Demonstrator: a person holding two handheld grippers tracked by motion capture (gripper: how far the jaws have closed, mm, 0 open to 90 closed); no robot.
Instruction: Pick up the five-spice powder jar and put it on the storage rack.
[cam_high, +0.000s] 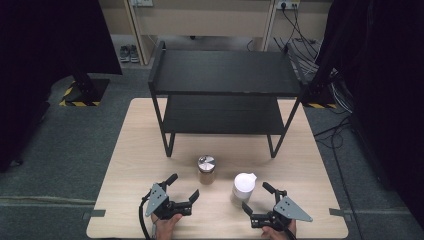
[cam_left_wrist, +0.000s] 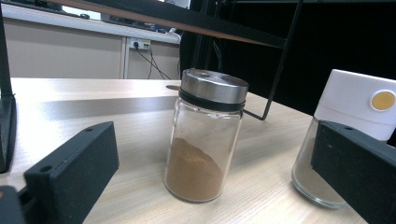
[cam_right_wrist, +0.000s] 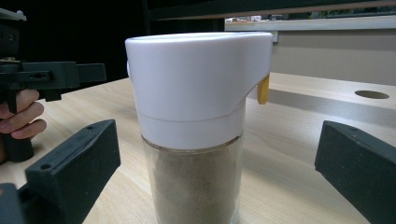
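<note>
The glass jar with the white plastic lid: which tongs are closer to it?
Right. The right tongs sit open just before that white-lidded glass jar; the left tongs are farther, facing the steel-lidded jar.

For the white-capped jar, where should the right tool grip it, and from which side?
Best around the glass body of the white-capped jar, below the wider cap, coming in level from the person's side. It stands upright, and the right tool is open and lined up on it.

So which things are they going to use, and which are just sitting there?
In the job:
brown spice jar, between the open left gripper's jaws
white-lidded jar, between the open right gripper's jaws

Probably just about:
black shelf, though it may be where the jars go
shoes on the floor
cables
</note>
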